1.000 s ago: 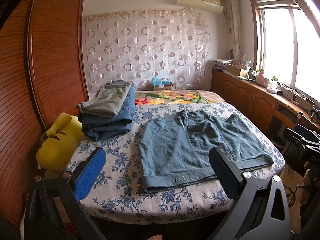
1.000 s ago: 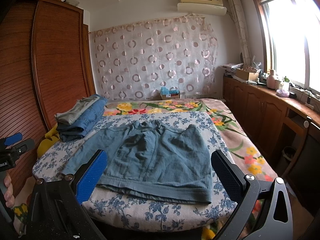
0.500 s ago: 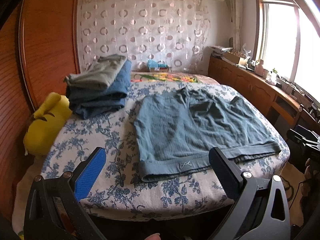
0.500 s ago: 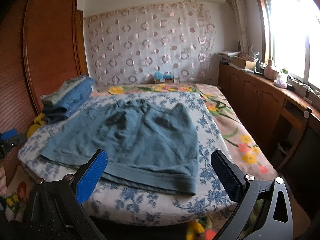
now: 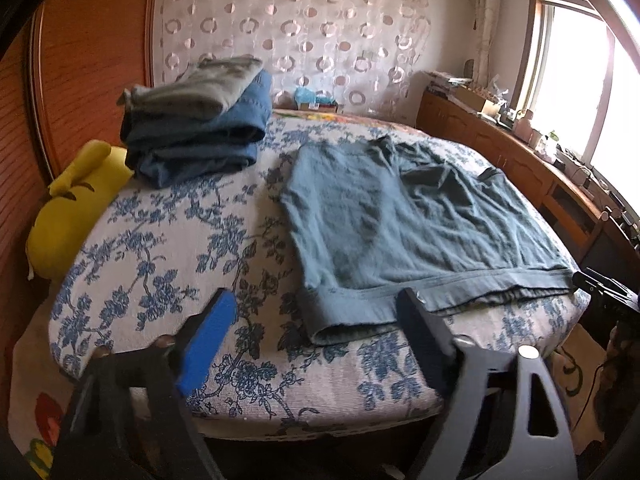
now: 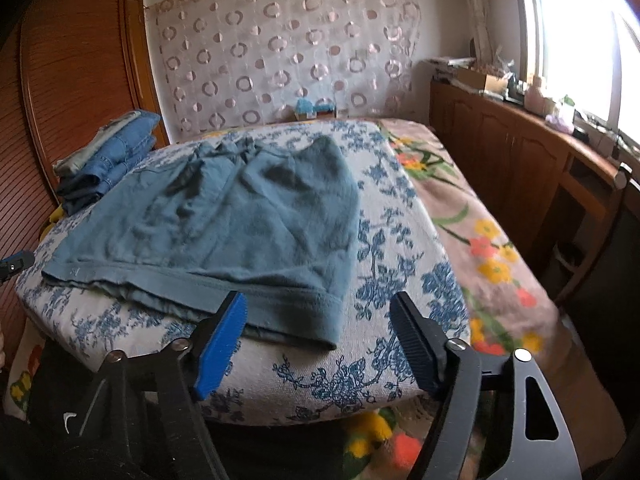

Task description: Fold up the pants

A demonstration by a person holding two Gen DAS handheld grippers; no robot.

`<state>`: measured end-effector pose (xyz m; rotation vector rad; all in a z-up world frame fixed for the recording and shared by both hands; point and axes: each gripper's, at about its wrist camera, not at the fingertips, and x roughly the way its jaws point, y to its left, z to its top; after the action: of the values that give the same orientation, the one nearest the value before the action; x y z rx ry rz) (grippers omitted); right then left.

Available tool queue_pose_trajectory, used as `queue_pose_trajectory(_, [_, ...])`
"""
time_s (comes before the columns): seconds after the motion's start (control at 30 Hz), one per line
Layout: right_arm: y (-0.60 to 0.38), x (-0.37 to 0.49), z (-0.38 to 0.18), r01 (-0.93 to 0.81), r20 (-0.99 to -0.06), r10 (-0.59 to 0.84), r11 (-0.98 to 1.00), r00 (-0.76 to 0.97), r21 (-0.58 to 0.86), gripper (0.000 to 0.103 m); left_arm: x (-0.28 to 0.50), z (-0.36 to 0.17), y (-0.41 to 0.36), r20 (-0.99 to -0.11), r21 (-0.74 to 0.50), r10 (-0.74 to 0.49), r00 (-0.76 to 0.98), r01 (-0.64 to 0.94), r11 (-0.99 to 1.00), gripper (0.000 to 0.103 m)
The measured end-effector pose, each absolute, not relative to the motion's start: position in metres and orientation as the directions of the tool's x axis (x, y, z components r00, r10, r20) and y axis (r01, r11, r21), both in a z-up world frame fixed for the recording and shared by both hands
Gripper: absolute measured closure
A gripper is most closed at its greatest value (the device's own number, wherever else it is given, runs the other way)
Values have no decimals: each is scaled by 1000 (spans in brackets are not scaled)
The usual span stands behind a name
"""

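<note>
Blue-green pants (image 5: 404, 232) are lying flat on the bed (image 5: 168, 264), just ahead of both grippers. Left gripper (image 5: 316, 340) and right gripper (image 6: 318, 334) are being closed, nothing pinched yet. Next, the near hem corners need to be grabbed.

The pants (image 5: 404, 224) are teal-blue shorts of a soft, faintly wrinkled cloth, spread flat and unfolded on the bed (image 5: 168, 264). The wide waistband runs along the bed's near edge, with a small pale mark near one end; its layers gape slightly. The two short legs point toward the bed's far end, meeting in a rumpled crotch seam. The shorts (image 6: 224, 220) lie wholly on the blue-flowered cover.
</note>
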<state>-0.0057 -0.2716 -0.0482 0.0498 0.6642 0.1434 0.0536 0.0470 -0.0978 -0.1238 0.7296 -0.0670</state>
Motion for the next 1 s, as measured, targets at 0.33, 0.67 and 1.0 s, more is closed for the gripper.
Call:
queue_pose_trajectory(0.33, [-274,-6,-51,-115,-622,154,988,768,103,49,60,-117,51,-697,-168,-134,704,21,986,43])
queue_pose_trajectory(0.67, [-288,-5,-52,-134,-609,191,981,769,139,87,69,-120,48,-697,-169,-156,700,51,984,73])
queue_pose_trajectory(1.0, [-295,-23,-48,-154,-581,225,973,782,169,92,50,-97,46,-644,-185,-210,736,116,976,95])
